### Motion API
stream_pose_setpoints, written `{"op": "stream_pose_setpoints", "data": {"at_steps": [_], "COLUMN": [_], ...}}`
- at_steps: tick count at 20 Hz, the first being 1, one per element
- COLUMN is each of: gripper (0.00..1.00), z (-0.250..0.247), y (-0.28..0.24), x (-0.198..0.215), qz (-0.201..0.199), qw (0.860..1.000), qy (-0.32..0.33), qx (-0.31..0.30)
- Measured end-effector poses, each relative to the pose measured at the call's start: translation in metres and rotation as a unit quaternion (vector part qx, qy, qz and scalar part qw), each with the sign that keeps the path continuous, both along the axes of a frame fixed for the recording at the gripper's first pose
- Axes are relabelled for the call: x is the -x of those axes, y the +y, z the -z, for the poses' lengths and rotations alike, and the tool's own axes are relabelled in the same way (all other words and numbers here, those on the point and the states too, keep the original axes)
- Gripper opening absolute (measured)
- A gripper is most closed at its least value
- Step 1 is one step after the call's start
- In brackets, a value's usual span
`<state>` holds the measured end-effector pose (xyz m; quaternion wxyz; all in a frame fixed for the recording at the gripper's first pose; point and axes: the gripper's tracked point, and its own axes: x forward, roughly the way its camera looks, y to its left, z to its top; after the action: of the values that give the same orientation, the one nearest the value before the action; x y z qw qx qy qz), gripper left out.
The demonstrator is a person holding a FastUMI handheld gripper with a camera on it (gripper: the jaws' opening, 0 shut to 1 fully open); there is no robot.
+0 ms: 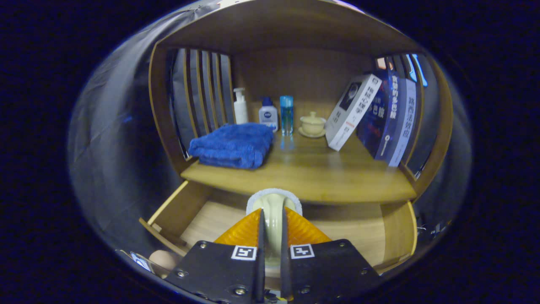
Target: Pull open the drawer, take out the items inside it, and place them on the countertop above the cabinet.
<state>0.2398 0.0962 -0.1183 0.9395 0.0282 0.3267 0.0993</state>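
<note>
Hand-held gripper point(270, 236) clamped narrow on cream brush point(273, 211) above open drawer point(198, 219). Risk: thin grip slips; brush drops before table point(312, 173).

The hand-held gripper point(272, 213) is seen from its own camera, its two fingers point(219, 270) formed as broad, flat plates with angled outer edges. Each plate is marked near its inner edge with a square black-and-white coded tag, one on the left point(244, 252) and one on the right point(302, 251). Small round silver screws point(203, 244) are set at the corners of the plates. Ahead of the plates, the fingertips point(242, 232) are shaped as tapering, finely ribbed wedges, glossy and translucent. The fingers are closed on a cream-handled brush point(273, 202).
</note>
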Motion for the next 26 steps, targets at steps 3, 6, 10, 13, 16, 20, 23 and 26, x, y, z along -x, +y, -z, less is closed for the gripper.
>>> {"op": "stream_pose_setpoints", "data": {"at_steps": [3, 6, 10, 13, 16, 20, 23, 26], "gripper": [0.15, 0.15, 0.15, 0.15, 0.15, 0.15, 0.15, 0.15], "z": [-0.017, -0.022, -0.012, -0.001, 0.010, 0.015, 0.024, 0.027], "y": [-0.007, -0.014, -0.018, -0.021, -0.022, -0.023, -0.025, -0.026], "x": [-0.027, -0.054, -0.084, -0.104, -0.118, -0.130, -0.135, -0.139], "qz": [0.016, 0.030, 0.043, 0.057, 0.066, 0.075, 0.079, 0.082], "qw": [1.000, 0.999, 0.998, 0.998, 0.997, 0.997, 0.996, 0.995], "qy": [-0.021, -0.035, -0.037, -0.033, -0.021, -0.025, -0.023, -0.028], "qx": [0.000, 0.010, 0.022, 0.024, 0.022, 0.024, 0.030, 0.038]}}
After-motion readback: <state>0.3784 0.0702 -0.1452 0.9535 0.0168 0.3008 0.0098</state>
